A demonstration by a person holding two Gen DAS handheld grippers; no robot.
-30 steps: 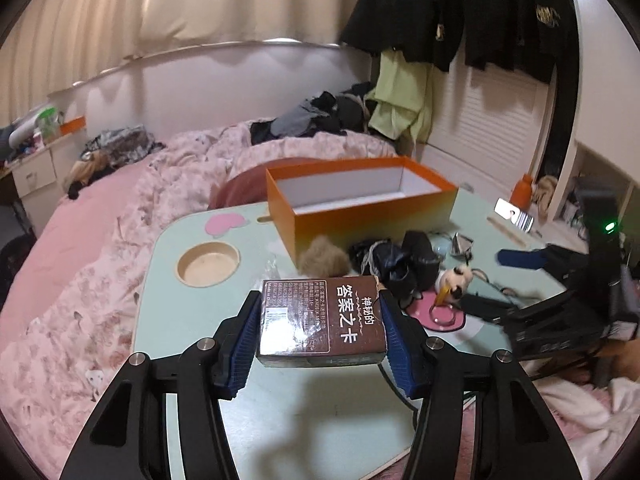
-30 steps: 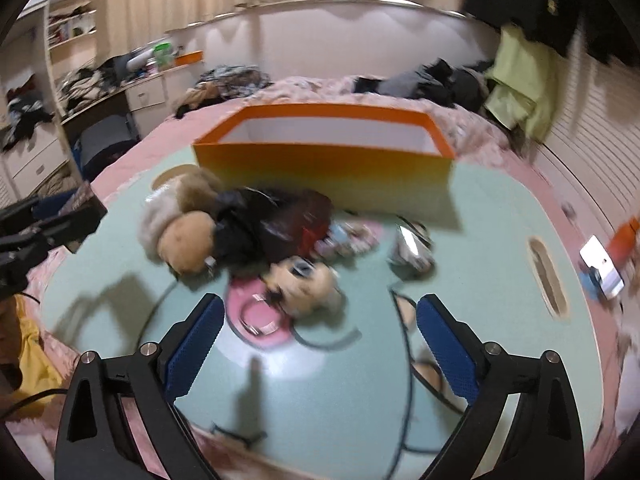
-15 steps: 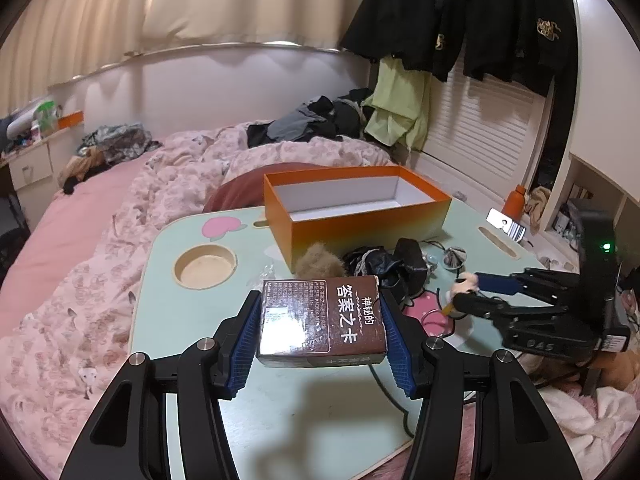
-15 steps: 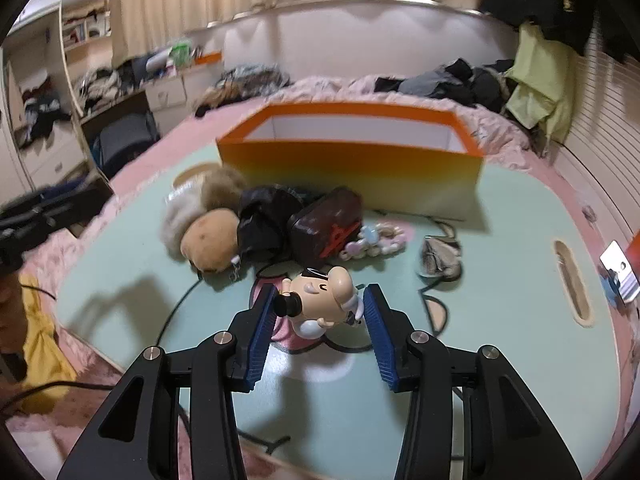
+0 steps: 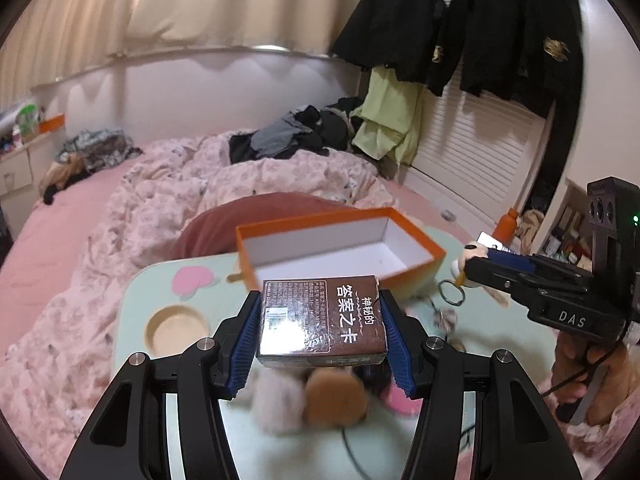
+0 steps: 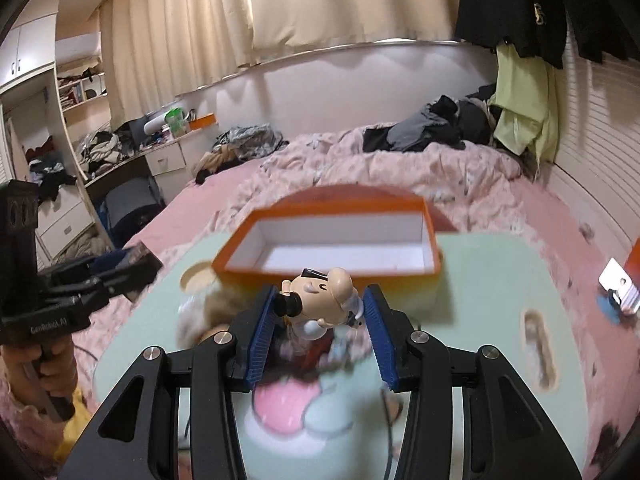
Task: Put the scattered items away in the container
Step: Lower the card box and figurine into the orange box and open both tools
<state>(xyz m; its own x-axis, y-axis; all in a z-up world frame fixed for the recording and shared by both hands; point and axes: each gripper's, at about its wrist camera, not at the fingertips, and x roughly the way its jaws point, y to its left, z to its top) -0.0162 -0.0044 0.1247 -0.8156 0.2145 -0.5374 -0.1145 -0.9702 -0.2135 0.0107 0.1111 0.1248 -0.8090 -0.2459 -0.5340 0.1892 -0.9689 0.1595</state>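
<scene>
Brown card box (image 5: 322, 318) and cartoon figurine (image 6: 320, 300) held aloft before open orange container (image 6: 332, 242).

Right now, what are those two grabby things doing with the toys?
A person is tidying a messy table. The left gripper is clamped on a brown card box, and the right gripper is clamped on a little cartoon figure. Both are held up off the table in front of the orange box, which looks empty inside. Fluffy pompoms and other bits lie on the table below.
</scene>
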